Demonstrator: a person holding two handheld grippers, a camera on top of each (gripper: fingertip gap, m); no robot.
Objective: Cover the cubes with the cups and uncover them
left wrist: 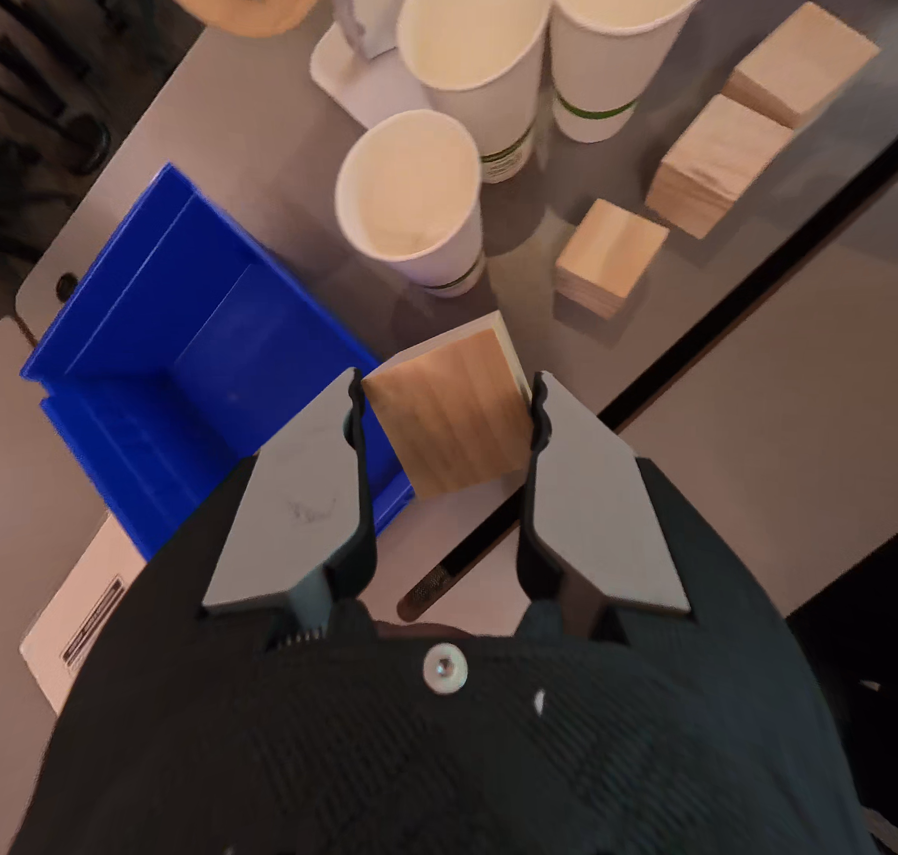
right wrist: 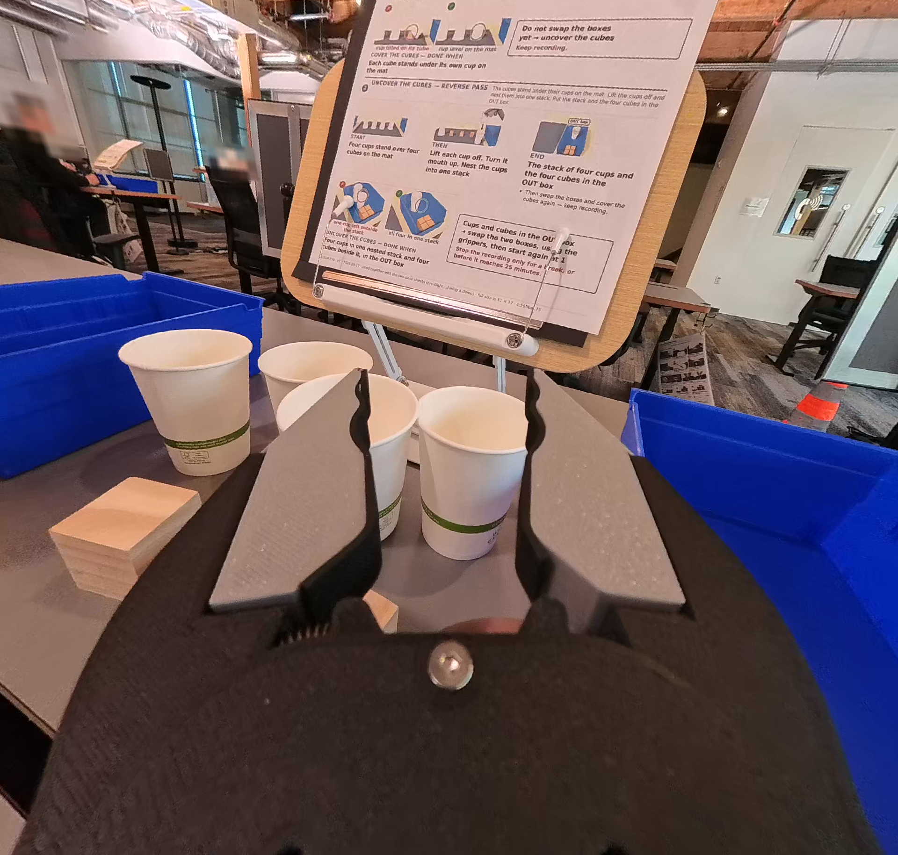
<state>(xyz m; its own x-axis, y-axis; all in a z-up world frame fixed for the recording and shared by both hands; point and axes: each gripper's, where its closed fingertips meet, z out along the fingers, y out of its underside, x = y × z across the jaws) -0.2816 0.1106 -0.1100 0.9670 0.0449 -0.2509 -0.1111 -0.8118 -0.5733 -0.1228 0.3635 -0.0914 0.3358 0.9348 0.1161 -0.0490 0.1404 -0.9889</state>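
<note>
My left gripper [left wrist: 446,380] is shut on a wooden cube [left wrist: 447,423] and holds it above the near corner of a blue bin [left wrist: 146,346]. Beyond it, three white paper cups [left wrist: 413,205] stand mouth up on the grey mat, and three more cubes [left wrist: 610,258] sit in a row to their right. My right gripper [right wrist: 444,377] is open and empty, hovering just short of several upright cups [right wrist: 466,467]. A cube [right wrist: 121,525] lies to its left. The corner of another cube [right wrist: 384,608] shows under the fingers.
A blue bin [right wrist: 73,346] stands at the left and another [right wrist: 777,491] at the right. A wooden board with an instruction sheet [right wrist: 301,200] stands on a white stand behind the cups; its base shows in the left wrist view [left wrist: 350,79]. Office furniture and people are far behind.
</note>
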